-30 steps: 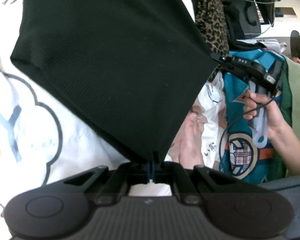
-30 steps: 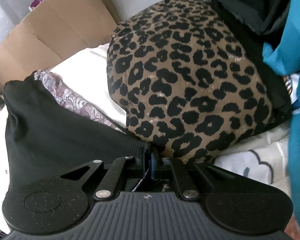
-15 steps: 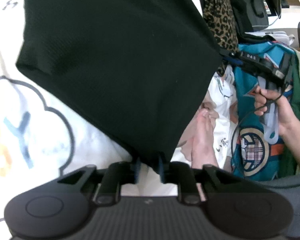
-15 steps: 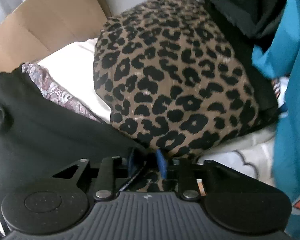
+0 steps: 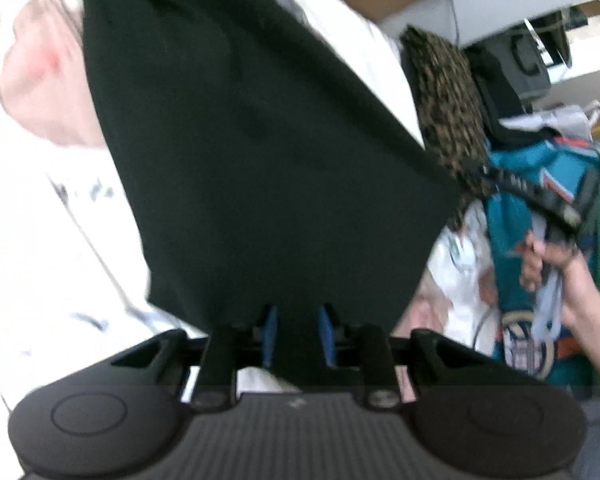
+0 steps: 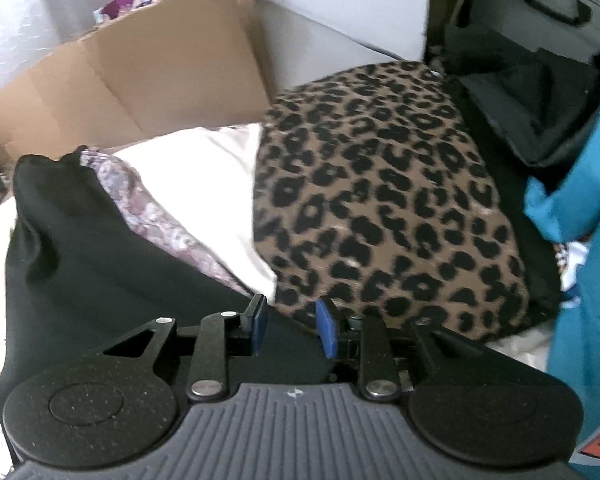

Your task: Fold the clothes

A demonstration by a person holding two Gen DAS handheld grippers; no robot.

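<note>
A black knit garment (image 5: 260, 140) lies spread over a white printed cloth (image 5: 40, 240) and fills the middle of the left wrist view. My left gripper (image 5: 298, 328) is open at its near edge. Its blue pads stand apart, with black cloth lying loose between them. In the right wrist view the same black garment (image 6: 100, 280) runs along the left side. My right gripper (image 6: 292, 326) is open over its corner, pads apart and pressing on nothing. A person's hand (image 5: 548, 256) holds that right gripper at the garment's far right corner.
A leopard-print piece (image 6: 380, 200) lies just beyond the right gripper, beside a white cloth (image 6: 204, 184) and a floral one (image 6: 148, 216). A cardboard box (image 6: 140, 88) stands behind them. A teal shirt (image 6: 572, 200) hangs at the right, and a black bag (image 6: 540, 80) sits at the back.
Both grippers were shut on the black garment's edge and have opened. Both have lifted back from it; the left view now takes in more of the garment and the room behind.
</note>
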